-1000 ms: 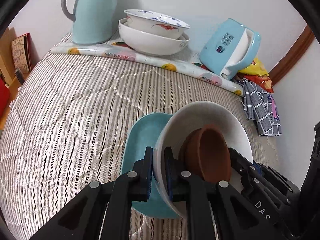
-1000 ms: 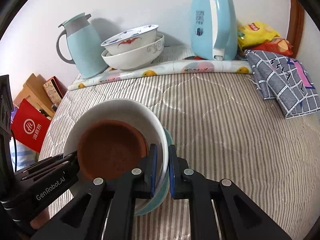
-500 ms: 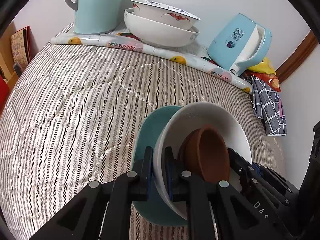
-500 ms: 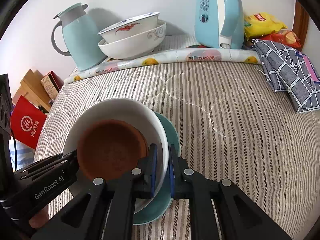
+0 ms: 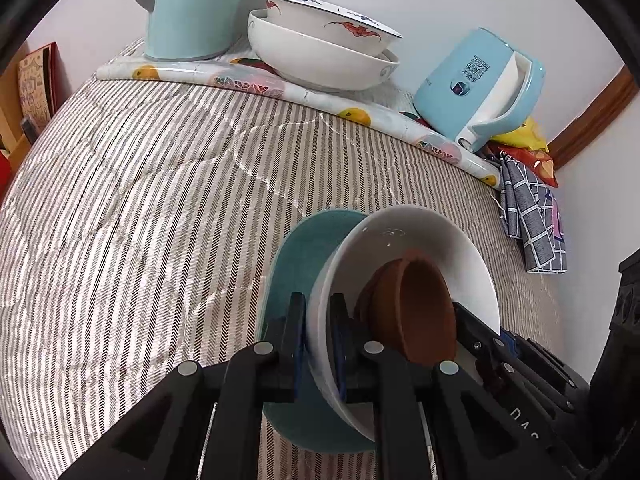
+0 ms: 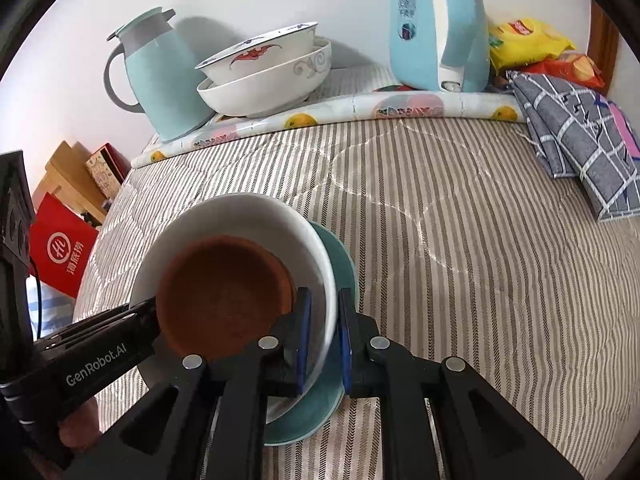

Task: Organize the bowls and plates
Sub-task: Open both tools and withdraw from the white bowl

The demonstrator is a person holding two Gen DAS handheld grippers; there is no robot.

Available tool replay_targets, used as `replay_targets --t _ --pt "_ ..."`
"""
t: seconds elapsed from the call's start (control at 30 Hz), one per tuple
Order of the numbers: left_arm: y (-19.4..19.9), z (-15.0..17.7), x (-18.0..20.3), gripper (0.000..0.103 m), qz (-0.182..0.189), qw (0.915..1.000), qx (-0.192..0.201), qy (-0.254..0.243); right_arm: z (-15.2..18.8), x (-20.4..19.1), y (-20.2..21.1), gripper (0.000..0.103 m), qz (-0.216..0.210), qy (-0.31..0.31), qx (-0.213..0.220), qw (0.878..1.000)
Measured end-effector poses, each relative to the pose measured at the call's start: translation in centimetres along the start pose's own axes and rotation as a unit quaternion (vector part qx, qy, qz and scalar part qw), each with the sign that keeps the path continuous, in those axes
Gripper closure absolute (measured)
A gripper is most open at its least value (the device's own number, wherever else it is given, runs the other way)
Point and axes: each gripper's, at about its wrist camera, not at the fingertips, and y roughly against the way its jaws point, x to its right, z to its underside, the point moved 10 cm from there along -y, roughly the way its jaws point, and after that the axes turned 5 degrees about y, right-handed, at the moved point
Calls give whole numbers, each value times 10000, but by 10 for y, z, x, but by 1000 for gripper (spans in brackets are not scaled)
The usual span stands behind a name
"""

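Four bowls are in view: two white ones stacked at the back, the patterned bowl (image 5: 332,20) nested in the plain large bowl (image 5: 320,64), plus one white bowl (image 6: 240,224) with one brown bowl (image 6: 224,296) inside it. One teal plate (image 5: 304,248) lies beneath those. There is one thermos jug (image 6: 160,76), one blue kettle (image 6: 436,28), one checked cloth (image 6: 580,144), and two snack packets (image 6: 528,40).
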Motion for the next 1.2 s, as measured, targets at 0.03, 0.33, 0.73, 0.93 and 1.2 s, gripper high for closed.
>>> replay_targets --t 0.03,0.33,0.73,0.93,1.2 --pt "0 0 -1 88 -4 10000 -9 5 1 0 0 91 -35 -22 -7 10000" --pt "4 6 -1 86 -22 9999 -119 -25 4 0 10 85 -134 -133 27 9998" --pt "39 8 1 74 -86 9997 193 -85 6 12 42 70 5 -145 232 9996" --pt "75 19 25 68 -27 9982 520 -293 11 21 82 56 230 -43 511 9984" --pt "128 47 75 47 123 9905 1184 -693 31 59 160 32 843 -43 981 9916"
